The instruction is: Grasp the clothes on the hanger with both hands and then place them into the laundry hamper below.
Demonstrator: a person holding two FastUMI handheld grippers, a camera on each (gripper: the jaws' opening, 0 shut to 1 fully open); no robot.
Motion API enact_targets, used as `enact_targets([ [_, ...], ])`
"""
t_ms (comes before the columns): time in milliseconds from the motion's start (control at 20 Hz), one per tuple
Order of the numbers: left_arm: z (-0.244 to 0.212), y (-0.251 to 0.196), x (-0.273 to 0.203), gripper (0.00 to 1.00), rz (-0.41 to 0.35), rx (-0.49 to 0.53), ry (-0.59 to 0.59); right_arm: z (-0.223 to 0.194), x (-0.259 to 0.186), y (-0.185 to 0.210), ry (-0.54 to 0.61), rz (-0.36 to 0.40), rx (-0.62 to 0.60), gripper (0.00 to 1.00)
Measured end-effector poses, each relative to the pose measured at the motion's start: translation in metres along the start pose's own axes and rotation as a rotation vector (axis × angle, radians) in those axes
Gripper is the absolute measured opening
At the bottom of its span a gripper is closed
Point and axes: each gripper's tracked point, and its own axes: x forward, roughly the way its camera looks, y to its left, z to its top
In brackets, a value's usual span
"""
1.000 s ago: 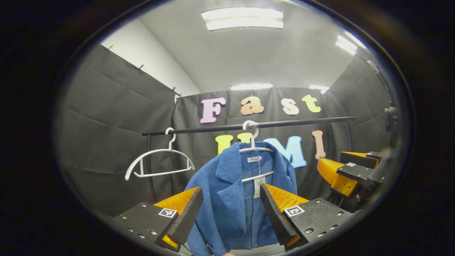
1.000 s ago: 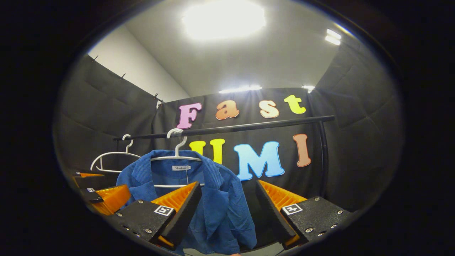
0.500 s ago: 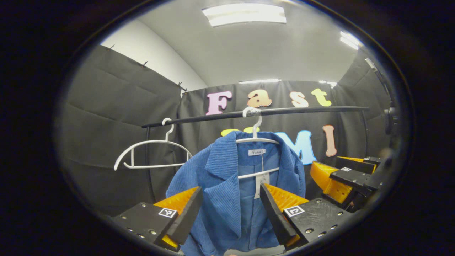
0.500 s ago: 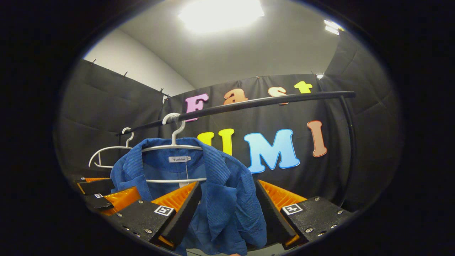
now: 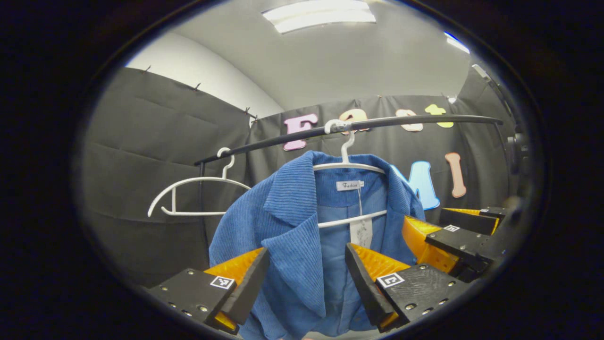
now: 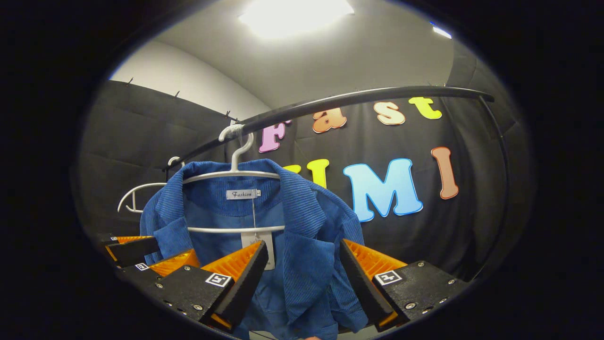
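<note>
Blue jacket (image 5: 302, 245) on white hanger (image 5: 347, 165), both grippers near it.
Left gripper (image 5: 306, 283) and right gripper (image 6: 302, 278) spread wide, gripping nothing; empty hanger (image 5: 188, 196) hangs left on rail (image 5: 424, 120).

A blue corduroy jacket (image 5: 302, 226) hangs on a white plastic hanger (image 5: 348, 166) from the black metal rail (image 5: 377, 125). The left gripper (image 5: 306, 278) frames its lapel, 2 fingers spread apart. Another empty white hanger (image 5: 188, 189) hangs alongside.
</note>
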Motion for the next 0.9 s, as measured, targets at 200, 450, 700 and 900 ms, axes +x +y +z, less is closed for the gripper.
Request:
enact_targets([
  [200,-0.015,-0.002,0.012,0.93,0.033,0.027,0.016,-0.017,0.017,0.000,0.032,0.019,0.008,0.94],
  [450,-0.035,0.001,0.030,0.93,0.055,0.027,0.047,-0.042,0.036,0.003,0.082,0.068,0.026,0.94],
  [700,-0.040,0.011,0.040,0.99,0.090,0.051,0.051,-0.069,0.052,-0.004,0.143,0.054,0.016,0.94],
  [900,-0.045,0.017,0.044,0.80,0.110,0.083,0.058,-0.083,0.058,-0.001,0.183,0.064,0.031,0.90],
])
